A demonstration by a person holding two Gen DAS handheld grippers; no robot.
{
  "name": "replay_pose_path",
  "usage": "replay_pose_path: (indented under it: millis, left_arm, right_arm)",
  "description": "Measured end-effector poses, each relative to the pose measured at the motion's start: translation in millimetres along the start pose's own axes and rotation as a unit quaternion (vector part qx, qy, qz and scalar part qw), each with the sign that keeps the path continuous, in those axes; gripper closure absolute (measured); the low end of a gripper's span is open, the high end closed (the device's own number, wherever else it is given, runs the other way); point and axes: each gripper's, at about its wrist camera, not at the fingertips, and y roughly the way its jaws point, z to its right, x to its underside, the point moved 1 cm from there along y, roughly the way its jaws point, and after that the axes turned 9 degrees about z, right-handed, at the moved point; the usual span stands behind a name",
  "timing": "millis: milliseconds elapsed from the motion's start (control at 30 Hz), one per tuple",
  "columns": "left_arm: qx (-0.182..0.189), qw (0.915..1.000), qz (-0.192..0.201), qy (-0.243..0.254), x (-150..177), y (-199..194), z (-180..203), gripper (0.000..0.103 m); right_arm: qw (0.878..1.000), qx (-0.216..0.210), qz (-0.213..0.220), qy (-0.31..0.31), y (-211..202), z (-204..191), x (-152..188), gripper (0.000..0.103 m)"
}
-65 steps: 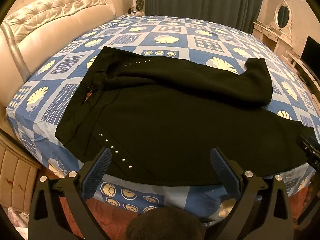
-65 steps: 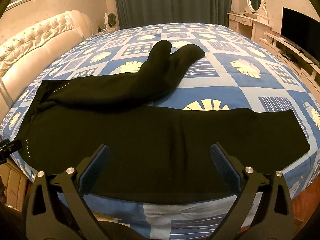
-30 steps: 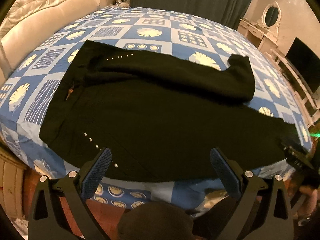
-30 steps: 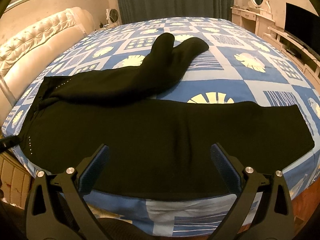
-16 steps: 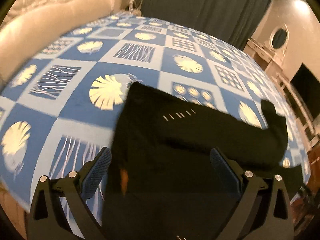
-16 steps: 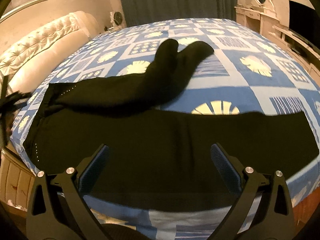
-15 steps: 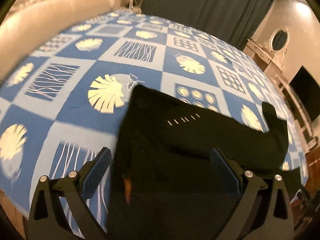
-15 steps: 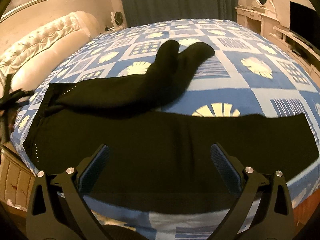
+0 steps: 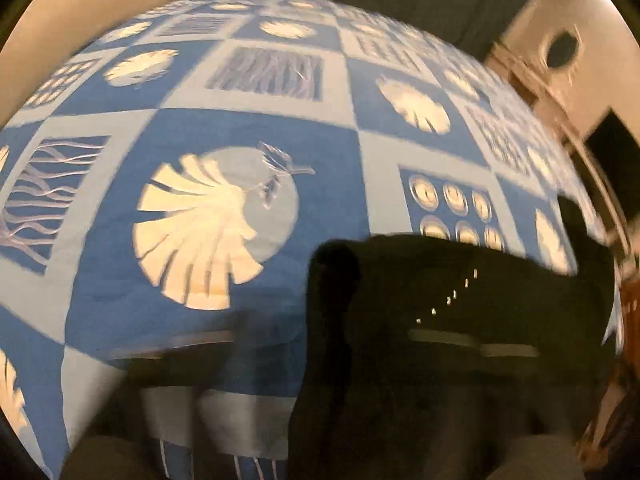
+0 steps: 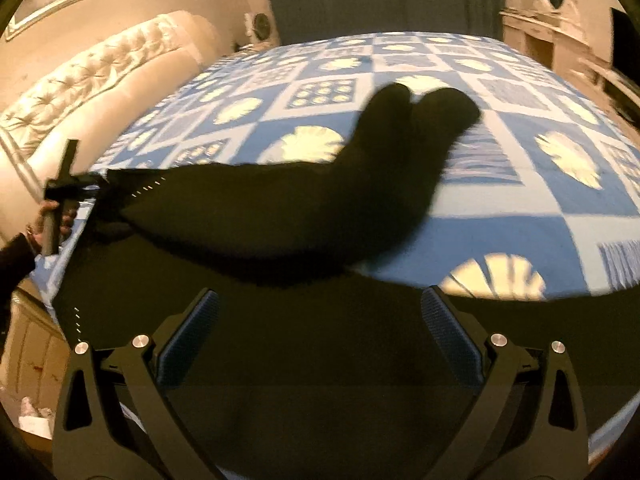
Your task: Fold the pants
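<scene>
While the black pants (image 10: 280,240) lay spread on the blue patterned bed (image 10: 520,200), I found my right gripper (image 10: 320,336) agape above them; the left gripper (image 10: 66,188), blurred at the waistband, I could not judge.

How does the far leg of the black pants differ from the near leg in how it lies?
The far leg slants toward the middle of the bed, while the near leg runs along its front edge. The far leg looks humped and bunched; the near leg lies flat. Both are black.
</scene>
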Motion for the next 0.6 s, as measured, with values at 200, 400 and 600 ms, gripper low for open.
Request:
replay_pose_path:
  millis: [200,400,600]
  left_arm:
    - [0.007,0.9991,-0.01,-0.041,1.9,8.7,-7.1,0.094]
    - [0.016,0.9987,-0.01,-0.046,1.7,10.6,-11.5,0.094]
    - [0.007,0.9994,-0.016,-0.032,2.2,18.3,-11.0,0.09]
  right_arm:
    - [0.991,-0.125,-0.038,-0.022,63.8,-11.3,-65.7,0.002]
    - [0.968,-0.173,-0.144,-0.111,174.1,-33.8,-128.8,0.002]
    - [0.937,-0.171,-0.244,-0.184,240.3,-54.2,-118.8,0.071]
